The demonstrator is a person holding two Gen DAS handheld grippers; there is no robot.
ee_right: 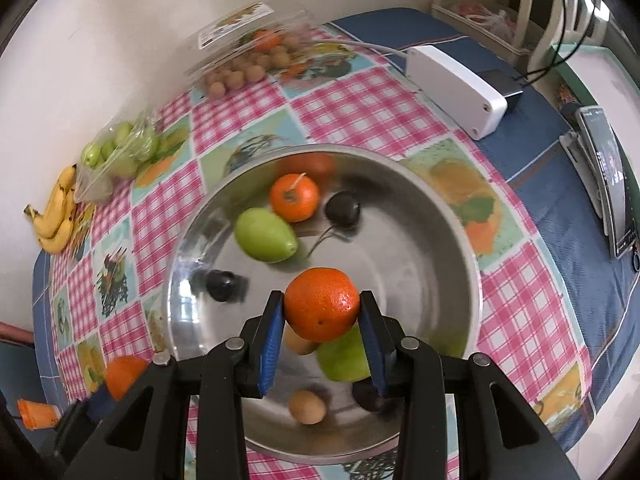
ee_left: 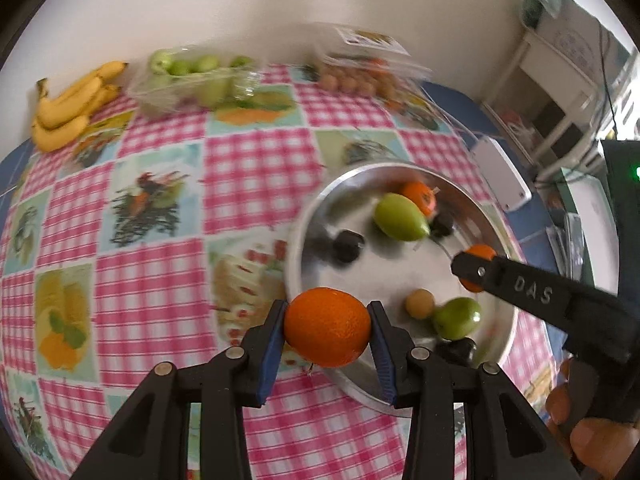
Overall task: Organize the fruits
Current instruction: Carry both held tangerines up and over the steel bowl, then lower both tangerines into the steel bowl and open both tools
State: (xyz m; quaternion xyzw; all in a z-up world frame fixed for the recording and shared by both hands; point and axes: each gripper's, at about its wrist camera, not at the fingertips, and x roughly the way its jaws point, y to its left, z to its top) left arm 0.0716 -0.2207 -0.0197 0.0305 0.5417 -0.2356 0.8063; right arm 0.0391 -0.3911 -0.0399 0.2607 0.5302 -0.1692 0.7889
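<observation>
A steel bowl [ee_left: 316, 248] [ee_right: 440, 280] stands on the checked tablecloth. In it lie a green mango [ee_left: 400, 217] [ee_right: 265, 233], an orange [ee_left: 420, 197] [ee_right: 295, 197], dark plums [ee_left: 349, 245] [ee_right: 342, 208], a small brown fruit [ee_left: 420, 303] [ee_right: 307, 406] and another green fruit [ee_left: 457, 317] [ee_right: 345, 356]. My left gripper [ee_left: 327, 326] is shut on an orange [ee_left: 327, 326] over the bowl's near left rim. My right gripper [ee_right: 322, 310] is shut on another orange [ee_right: 322, 310] above the bowl; it also shows in the left wrist view [ee_left: 476, 268].
Bananas [ee_left: 68, 104] [ee_right: 58, 216] lie at the far left by the wall. A clear tray of green fruits [ee_left: 192, 76] [ee_right: 120, 152] and an open clear box of small brown fruits [ee_left: 360, 72] [ee_right: 248, 60] stand at the back. A white box [ee_right: 456, 88] lies right of the bowl.
</observation>
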